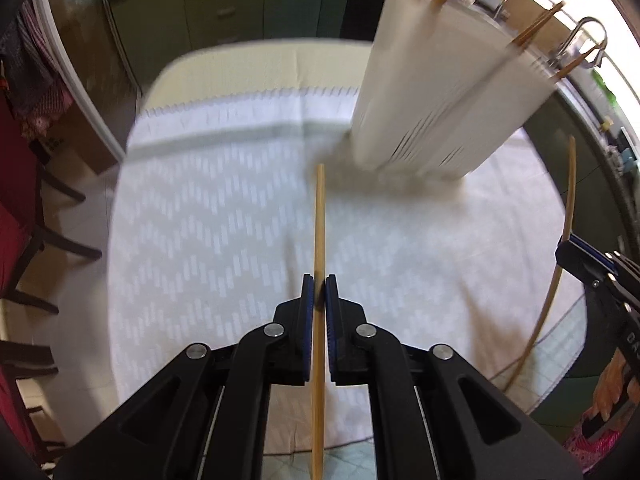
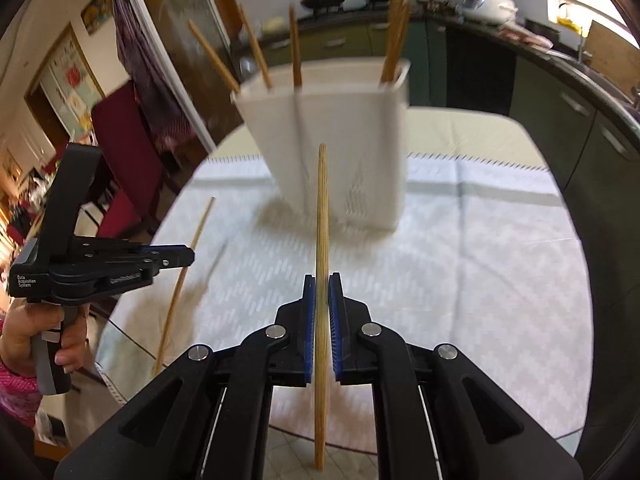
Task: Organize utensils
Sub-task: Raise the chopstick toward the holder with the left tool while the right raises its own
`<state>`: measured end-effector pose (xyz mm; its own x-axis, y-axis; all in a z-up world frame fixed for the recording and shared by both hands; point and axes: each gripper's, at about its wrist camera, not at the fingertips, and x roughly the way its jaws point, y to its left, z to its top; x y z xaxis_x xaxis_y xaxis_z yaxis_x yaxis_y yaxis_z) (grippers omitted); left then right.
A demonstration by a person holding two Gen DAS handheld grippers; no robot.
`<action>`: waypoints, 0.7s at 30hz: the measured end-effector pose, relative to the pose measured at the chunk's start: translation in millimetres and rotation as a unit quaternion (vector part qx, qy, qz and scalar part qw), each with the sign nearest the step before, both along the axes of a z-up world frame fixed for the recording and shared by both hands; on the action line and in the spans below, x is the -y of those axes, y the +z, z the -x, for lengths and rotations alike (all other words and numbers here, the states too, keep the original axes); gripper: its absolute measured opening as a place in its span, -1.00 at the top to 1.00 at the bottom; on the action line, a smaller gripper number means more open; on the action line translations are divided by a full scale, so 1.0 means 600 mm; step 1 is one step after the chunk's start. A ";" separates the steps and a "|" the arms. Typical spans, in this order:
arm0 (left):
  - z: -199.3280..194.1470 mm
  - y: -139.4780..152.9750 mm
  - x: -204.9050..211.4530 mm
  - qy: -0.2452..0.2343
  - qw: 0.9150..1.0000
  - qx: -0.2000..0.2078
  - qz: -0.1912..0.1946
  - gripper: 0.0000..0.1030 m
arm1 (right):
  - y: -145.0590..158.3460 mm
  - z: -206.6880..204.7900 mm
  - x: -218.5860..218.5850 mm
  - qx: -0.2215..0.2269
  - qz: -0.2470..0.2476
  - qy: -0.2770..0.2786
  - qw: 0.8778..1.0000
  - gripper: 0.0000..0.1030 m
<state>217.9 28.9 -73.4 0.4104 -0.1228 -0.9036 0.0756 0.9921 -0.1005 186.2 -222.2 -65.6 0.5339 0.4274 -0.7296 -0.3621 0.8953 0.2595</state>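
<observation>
A white slotted utensil holder stands on the clothed table, with several wooden chopsticks sticking out of its top; it also shows in the right wrist view. My left gripper is shut on a wooden chopstick that points toward the holder's base. My right gripper is shut on another wooden chopstick, held above the table in front of the holder. Each gripper shows in the other's view, the right one and the left one, each with its chopstick.
A white patterned cloth covers the round table. Dark chairs with red cushions stand at the left. Green kitchen cabinets and a counter with pots and a rice cooker run behind the table.
</observation>
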 end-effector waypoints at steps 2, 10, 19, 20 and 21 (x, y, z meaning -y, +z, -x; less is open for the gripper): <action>0.019 0.026 0.001 -0.004 1.000 0.020 0.001 0.89 | 0.017 0.012 0.016 0.013 -0.008 -0.004 1.000 0.85; 0.072 0.115 0.028 -0.024 0.995 0.093 0.008 0.89 | 0.057 0.053 0.050 0.044 -0.017 -0.014 0.999 0.85; 0.094 0.144 0.050 -0.037 0.992 0.122 0.011 0.89 | 0.068 0.069 0.056 0.051 -0.017 -0.014 0.998 0.85; 0.095 0.144 0.051 -0.038 0.992 0.123 0.012 0.89 | 0.069 0.069 0.056 0.051 -0.017 -0.013 0.998 0.85; 0.095 0.144 0.050 -0.039 0.992 0.123 0.012 0.89 | 0.069 0.069 0.055 0.051 -0.017 -0.013 0.998 0.85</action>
